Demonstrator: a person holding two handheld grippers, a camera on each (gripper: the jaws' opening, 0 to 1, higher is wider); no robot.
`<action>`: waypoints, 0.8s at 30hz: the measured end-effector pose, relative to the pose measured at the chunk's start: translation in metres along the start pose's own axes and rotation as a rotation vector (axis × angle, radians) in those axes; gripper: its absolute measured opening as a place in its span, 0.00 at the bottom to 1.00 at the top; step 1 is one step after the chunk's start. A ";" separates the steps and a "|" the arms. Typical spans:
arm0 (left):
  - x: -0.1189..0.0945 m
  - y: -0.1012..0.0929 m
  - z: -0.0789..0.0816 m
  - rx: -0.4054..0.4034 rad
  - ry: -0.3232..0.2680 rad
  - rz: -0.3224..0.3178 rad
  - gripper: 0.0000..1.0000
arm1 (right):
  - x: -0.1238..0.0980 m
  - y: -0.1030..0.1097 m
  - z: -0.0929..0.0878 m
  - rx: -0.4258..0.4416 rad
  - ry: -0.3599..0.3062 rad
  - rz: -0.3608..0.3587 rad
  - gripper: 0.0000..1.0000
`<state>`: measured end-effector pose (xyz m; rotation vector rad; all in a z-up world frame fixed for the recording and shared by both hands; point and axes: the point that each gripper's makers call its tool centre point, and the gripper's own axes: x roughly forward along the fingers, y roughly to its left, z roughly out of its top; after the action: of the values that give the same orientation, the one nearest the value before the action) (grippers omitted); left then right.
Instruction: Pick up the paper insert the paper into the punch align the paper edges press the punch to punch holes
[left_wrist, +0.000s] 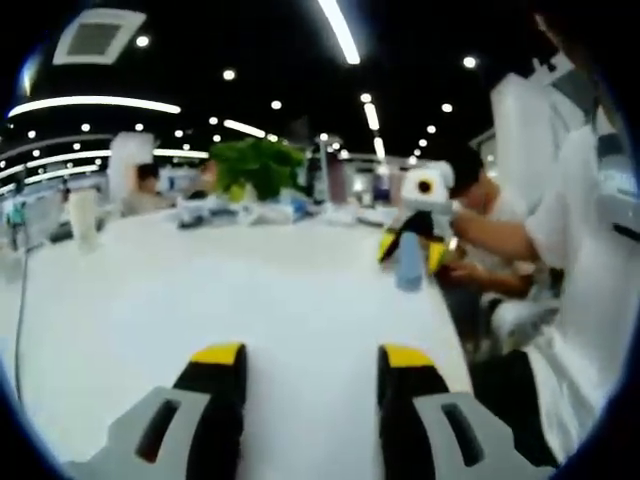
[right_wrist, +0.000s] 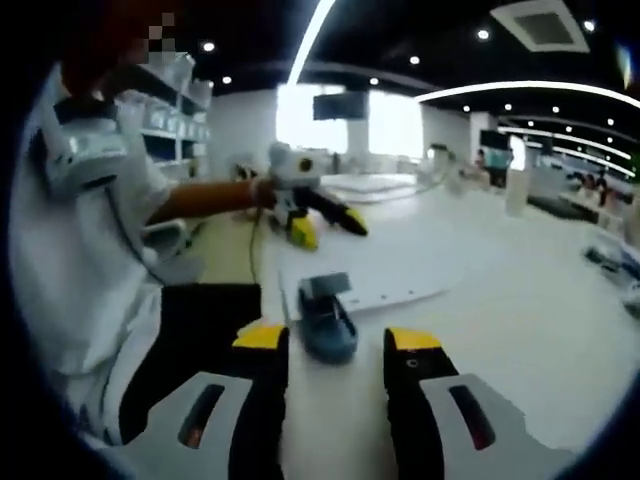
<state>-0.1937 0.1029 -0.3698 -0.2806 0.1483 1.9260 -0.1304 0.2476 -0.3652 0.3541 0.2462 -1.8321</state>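
Note:
A blue hole punch (right_wrist: 326, 318) lies on the white table (right_wrist: 520, 320), with a white sheet of paper (right_wrist: 380, 278) flat under its far end. My right gripper (right_wrist: 337, 340) is open, and the punch's near end sits between its yellow fingertips, closer to the left one, not gripped. In the left gripper view my left gripper (left_wrist: 312, 355) is open over bare table (left_wrist: 200, 290), with nothing between its jaws. Far off at the table's right edge I see the right gripper (left_wrist: 412, 250) above the blue punch (left_wrist: 408, 268). The left gripper (right_wrist: 330, 228) hovers open beyond the paper.
A person in a white shirt (left_wrist: 570, 260) stands at the table's right edge and fills the left of the right gripper view (right_wrist: 100, 240). A green plant (left_wrist: 258, 165), a white cup (left_wrist: 82, 215) and seated people line the far end. A cable (left_wrist: 20, 320) hangs at the left.

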 end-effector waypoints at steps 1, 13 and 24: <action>0.000 0.001 0.000 0.004 0.001 0.002 0.52 | 0.001 0.000 -0.001 0.000 0.004 0.006 0.38; 0.000 0.002 -0.001 0.026 0.005 0.014 0.50 | 0.004 0.012 -0.003 -0.021 0.006 0.079 0.23; 0.001 0.003 -0.001 0.024 0.006 0.022 0.50 | 0.000 0.013 -0.005 -0.043 -0.007 0.140 0.23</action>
<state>-0.1968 0.1021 -0.3713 -0.2693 0.1787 1.9440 -0.1177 0.2459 -0.3694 0.3268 0.2497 -1.6876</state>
